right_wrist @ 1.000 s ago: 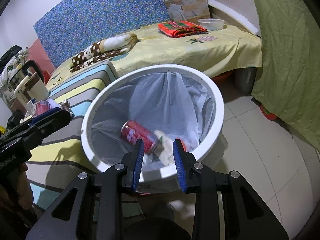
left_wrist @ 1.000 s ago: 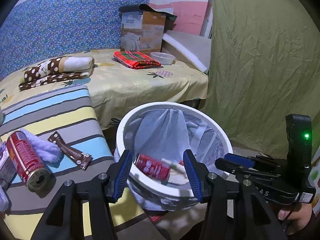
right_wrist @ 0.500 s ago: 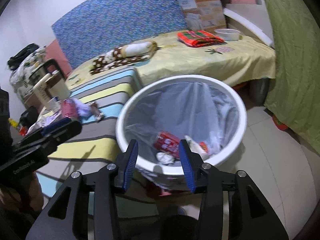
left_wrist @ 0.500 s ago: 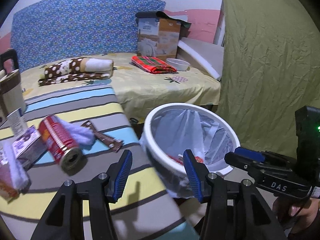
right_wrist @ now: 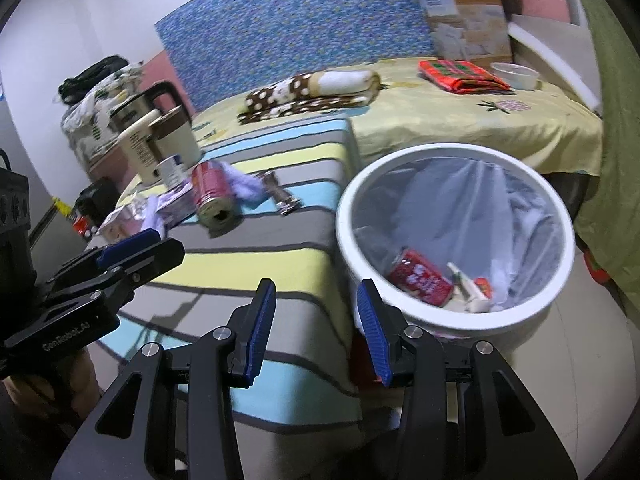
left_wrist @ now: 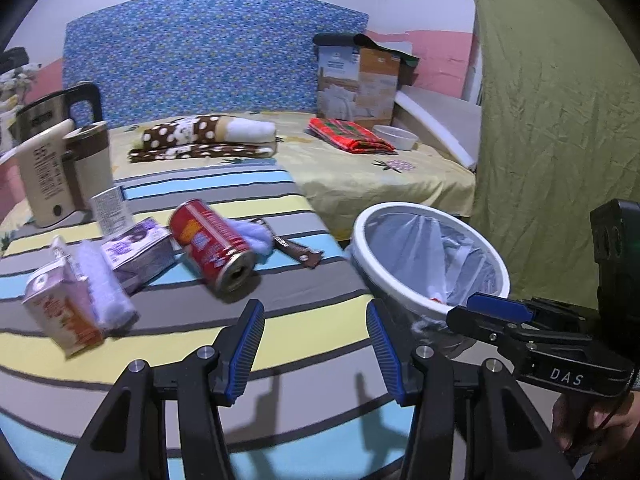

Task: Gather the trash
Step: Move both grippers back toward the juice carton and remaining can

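A: What is recorded on the striped counter (left_wrist: 304, 320)?

B: A red drink can (left_wrist: 212, 250) is listed lying on its side, open end outward, its print blurred and unreadable. Touching it are a lilac fluffy wad (left_wrist: 256, 236) and a purple-printed carton (left_wrist: 138, 252); a brown snack wrapper (left_wrist: 298, 249) lies just beside them.

A: And the bin?

B: A white bin (right_wrist: 456, 240) with a clear liner is entered beside the counter; a red can (right_wrist: 420, 278) is seen inside.

A: Hand-held grippers?

B: The left hand-held gripper (left_wrist: 316, 346) is noted wide apart and empty. The right hand-held gripper (right_wrist: 316, 328), marked "DAS", is likewise spread, holding nothing.
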Action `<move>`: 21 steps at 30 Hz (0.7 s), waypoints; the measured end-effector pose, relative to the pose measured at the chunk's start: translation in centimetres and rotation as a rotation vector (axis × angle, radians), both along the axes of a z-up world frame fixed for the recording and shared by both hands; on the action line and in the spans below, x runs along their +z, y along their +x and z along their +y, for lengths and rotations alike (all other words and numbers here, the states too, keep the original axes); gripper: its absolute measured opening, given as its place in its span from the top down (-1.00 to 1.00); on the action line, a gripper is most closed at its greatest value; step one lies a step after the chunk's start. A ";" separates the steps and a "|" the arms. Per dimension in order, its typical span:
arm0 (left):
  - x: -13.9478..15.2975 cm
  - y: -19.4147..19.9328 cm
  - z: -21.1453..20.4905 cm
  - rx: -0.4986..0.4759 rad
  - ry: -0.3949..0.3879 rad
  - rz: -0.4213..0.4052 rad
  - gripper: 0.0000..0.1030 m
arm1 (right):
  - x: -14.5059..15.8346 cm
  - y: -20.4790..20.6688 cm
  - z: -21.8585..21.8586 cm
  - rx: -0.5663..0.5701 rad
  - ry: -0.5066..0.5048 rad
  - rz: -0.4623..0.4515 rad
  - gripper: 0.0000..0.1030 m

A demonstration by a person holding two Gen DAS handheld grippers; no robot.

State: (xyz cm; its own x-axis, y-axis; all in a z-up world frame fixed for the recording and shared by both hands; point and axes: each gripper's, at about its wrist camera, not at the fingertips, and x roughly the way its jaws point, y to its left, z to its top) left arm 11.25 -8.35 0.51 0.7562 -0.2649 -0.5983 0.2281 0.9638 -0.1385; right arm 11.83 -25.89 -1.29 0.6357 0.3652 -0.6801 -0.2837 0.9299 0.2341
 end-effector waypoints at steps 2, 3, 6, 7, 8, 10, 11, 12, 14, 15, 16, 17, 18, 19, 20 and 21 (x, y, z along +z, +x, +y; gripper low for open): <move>0.0 -0.5 0.8 0.019 -0.001 0.001 -0.02 | 0.0 -0.1 0.5 0.015 -0.001 0.001 0.13; 0.0 -0.7 1.1 0.029 -0.001 0.001 -0.02 | 0.1 -0.2 0.8 0.024 -0.001 0.000 0.13; -0.2 -1.2 2.0 0.059 0.005 0.003 -0.02 | 0.1 -0.2 1.5 0.043 -0.003 -0.002 0.13; -0.3 -1.4 2.6 0.075 0.006 0.006 -0.02 | 0.2 -0.1 1.8 0.051 -0.002 -0.003 0.13; -0.3 -1.4 2.9 0.084 0.006 0.007 -0.02 | 0.2 -0.1 2.1 0.056 -0.001 -0.004 0.13; -0.4 -1.5 4.0 0.117 0.009 0.011 -0.02 | 0.2 0.0 2.7 0.069 -0.001 -0.006 0.11; -0.5 -1.6 4.5 0.130 0.011 0.012 -0.02 | 0.2 0.1 2.9 0.073 0.000 -0.007 0.04; -0.6 -1.7 5.0 0.142 0.012 0.014 -0.02 | 0.2 0.2 3.2 0.077 0.003 -0.007 -0.03; -0.7 -1.6 6.1 0.178 0.015 0.023 -0.02 | 0.2 0.5 3.8 0.094 0.005 -0.007 -0.09; -0.8 -1.6 6.5 0.192 0.015 0.026 -0.03 | 0.1 0.6 4.1 0.099 0.003 -0.008 -0.10; -0.8 -1.5 7.3 0.211 0.011 0.029 -0.03 | 0.1 0.8 4.6 0.108 -0.001 -0.009 -0.10; -0.9 -1.5 7.8 0.226 0.011 0.031 -0.03 | 0.0 0.9 5.0 0.118 -0.004 -0.011 -0.10; -0.9 -1.4 8.2 0.241 0.012 0.033 -0.03 | 0.0 1.1 5.3 0.127 -0.008 -0.010 -0.10; -0.9 -1.3 8.9 0.263 0.013 0.034 -0.03 | 0.0 1.2 5.6 0.134 -0.009 -0.010 -0.10; -1.0 -1.2 9.4 0.277 0.012 0.035 -0.03 | -0.1 1.4 5.9 0.142 -0.011 -0.010 -0.10; -1.0 -1.2 9.9 0.291 0.011 0.035 -0.03 | -0.1 1.5 6.1 0.148 -0.011 -0.011 -0.10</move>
